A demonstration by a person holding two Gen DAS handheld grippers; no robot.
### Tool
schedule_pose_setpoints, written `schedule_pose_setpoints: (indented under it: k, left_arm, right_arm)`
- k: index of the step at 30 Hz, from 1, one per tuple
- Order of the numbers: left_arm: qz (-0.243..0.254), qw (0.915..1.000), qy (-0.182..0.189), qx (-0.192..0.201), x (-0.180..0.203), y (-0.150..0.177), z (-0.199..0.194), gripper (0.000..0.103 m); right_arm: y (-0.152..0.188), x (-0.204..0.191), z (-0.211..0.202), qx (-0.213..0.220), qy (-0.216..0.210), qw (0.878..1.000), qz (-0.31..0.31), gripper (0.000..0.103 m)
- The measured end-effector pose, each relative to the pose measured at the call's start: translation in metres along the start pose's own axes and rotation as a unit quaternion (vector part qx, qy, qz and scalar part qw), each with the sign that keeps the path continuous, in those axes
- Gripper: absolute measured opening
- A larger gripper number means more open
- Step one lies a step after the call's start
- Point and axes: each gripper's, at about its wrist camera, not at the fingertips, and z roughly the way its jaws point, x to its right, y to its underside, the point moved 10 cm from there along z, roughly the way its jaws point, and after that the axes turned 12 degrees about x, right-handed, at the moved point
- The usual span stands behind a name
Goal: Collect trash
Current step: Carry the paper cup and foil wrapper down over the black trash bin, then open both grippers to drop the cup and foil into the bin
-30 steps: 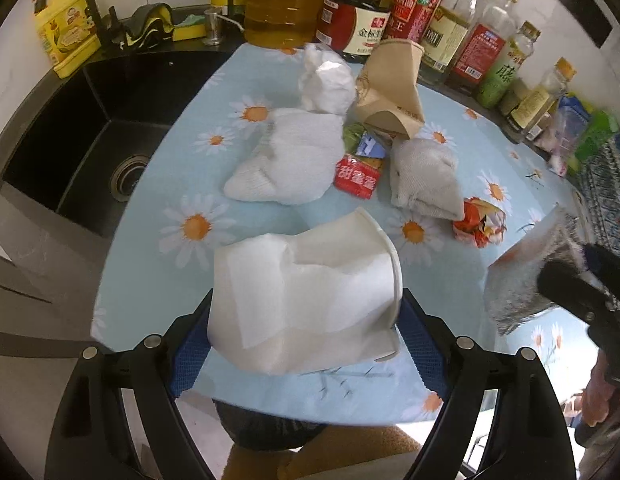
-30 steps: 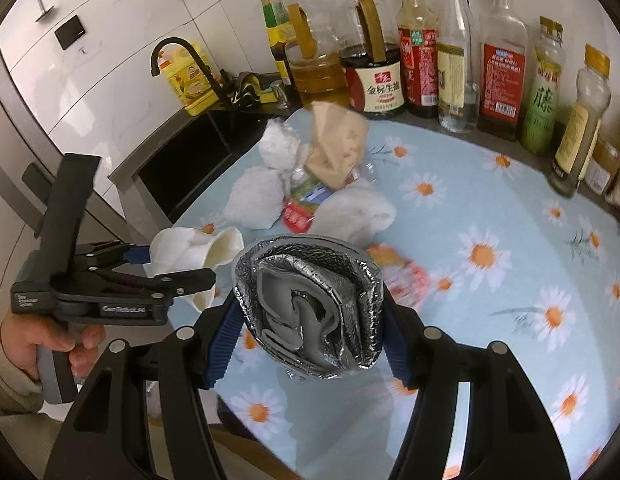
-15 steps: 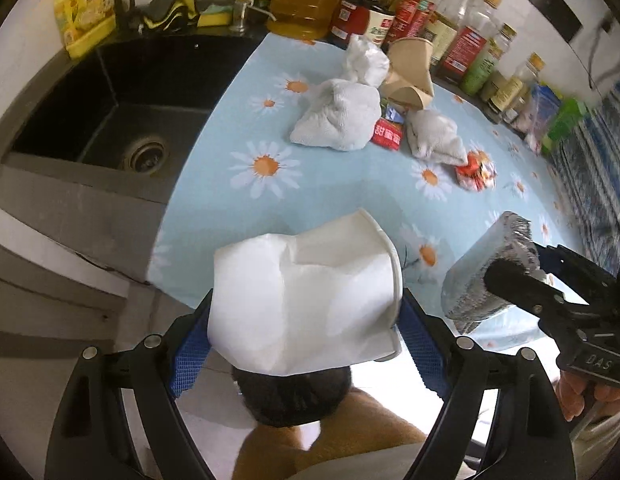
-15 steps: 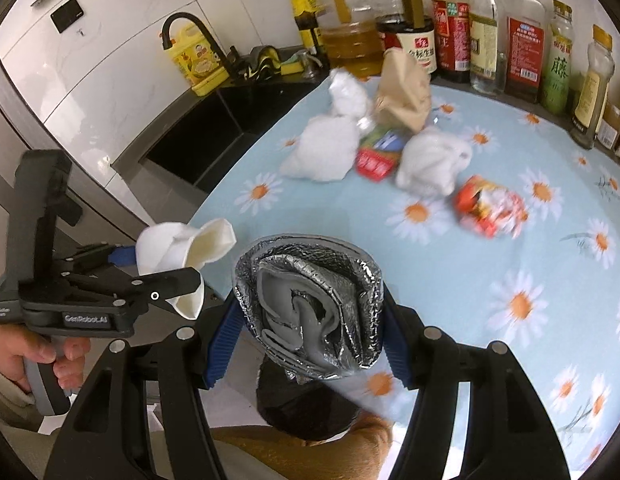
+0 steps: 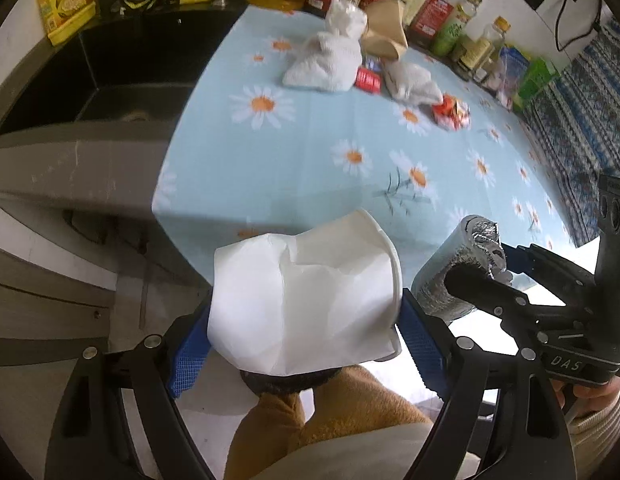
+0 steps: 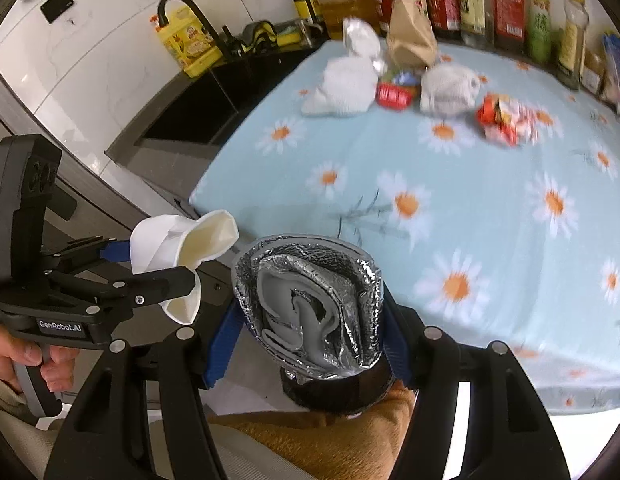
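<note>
Left wrist view: the left gripper (image 5: 306, 340) is clamped wide on a crushed white cup (image 5: 306, 300) at bottom centre. At right, the right gripper (image 6: 310, 340) pinches a foil pouch (image 6: 310, 304). More trash (image 5: 329, 64) lies at upper centre on the daisy cloth (image 5: 310, 168), well apart from both.

Left gripper (image 5: 304, 316) and right gripper (image 6: 310, 312) – both clamped, angled steeply downward
</note>
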Motion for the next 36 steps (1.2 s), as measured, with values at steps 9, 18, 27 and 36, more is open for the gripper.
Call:
schedule_pose_setpoints:
  k: [9, 18, 27, 36]
  left_arm:
    - [-0.008, 0.998, 0.018, -0.061, -0.015, 0.052, 0.029, 0.083]
    - [-0.023, 0.9932, 0.042, -0.106, -0.019, 0.095, 0.075, 0.083]
    - [-0.054, 0.9869, 0.043, -0.146, -0.027, 0.135, 0.114, 0.083]
    - [-0.069, 0.9807, 0.04, -0.178, -0.031, 0.156, 0.129, 0.083]
  right_arm:
    - [0.058, 0.009, 0.024, -0.041, 0.017, 0.998, 0.035, 0.063]
    - [0.109, 0.036, 0.063, -0.068, 0.04, 0.994, 0.079, 0.063]
    - [0.142, 0.061, 0.088, -0.084, 0.047, 0.985, 0.146, 0.063]
    - [0.157, 0.066, 0.105, -0.1, 0.056, 0.978, 0.173, 0.063]
